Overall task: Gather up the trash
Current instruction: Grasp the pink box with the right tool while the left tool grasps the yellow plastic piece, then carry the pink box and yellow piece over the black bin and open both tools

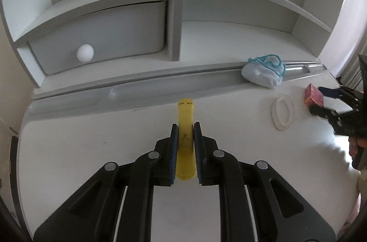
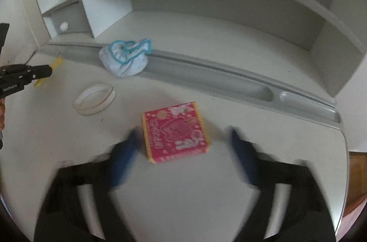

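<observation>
A white desk (image 1: 68, 150) with a shelf unit (image 1: 176, 1) behind. The left gripper (image 1: 185, 134) pinches one yellow strip (image 1: 186, 118). The right gripper (image 2: 183, 138), spread, straddles one pink box (image 2: 175, 130). Beyond lie one tape ring (image 2: 94, 98) and one crumpled bag (image 2: 125, 58).

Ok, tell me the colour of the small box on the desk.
Pink-red with yellow edges, the box shows best in the right wrist view.
</observation>
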The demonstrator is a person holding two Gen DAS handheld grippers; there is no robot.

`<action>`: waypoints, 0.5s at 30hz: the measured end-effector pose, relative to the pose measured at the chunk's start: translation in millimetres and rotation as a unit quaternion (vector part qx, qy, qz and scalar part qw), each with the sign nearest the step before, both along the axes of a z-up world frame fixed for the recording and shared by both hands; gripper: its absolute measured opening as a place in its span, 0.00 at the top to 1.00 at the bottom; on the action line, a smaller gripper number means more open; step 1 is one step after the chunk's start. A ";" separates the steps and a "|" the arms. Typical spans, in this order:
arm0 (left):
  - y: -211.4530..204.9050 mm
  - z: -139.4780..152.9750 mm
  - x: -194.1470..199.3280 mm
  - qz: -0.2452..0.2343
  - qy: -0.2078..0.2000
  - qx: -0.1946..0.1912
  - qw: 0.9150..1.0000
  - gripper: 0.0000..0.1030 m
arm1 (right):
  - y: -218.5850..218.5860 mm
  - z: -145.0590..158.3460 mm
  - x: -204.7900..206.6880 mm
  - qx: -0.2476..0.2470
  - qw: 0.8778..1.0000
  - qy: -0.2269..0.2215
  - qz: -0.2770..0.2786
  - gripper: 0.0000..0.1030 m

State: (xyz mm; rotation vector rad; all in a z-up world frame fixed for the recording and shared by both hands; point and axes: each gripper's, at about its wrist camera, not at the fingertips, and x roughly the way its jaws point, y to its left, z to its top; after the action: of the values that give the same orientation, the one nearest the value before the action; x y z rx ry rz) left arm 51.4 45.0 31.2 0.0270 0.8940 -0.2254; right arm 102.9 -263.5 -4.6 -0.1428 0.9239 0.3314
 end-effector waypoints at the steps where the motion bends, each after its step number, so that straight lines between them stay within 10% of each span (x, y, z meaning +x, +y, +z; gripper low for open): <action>1: -1.7 0.5 -0.7 -0.004 0.001 0.001 1.000 0.88 | -0.5 1.7 -0.7 -0.002 1.000 0.000 -0.004 0.48; 15: -71.7 50.5 -75.9 -0.102 -0.042 -0.029 0.993 0.88 | -67.3 32.7 -131.5 0.035 0.996 -0.017 -0.078 0.48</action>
State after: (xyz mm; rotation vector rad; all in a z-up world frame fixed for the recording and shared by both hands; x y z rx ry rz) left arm -24.6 -26.7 81.7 0.0742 0.7997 -0.4370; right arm -28.5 -330.8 28.1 -0.0120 0.8832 0.2143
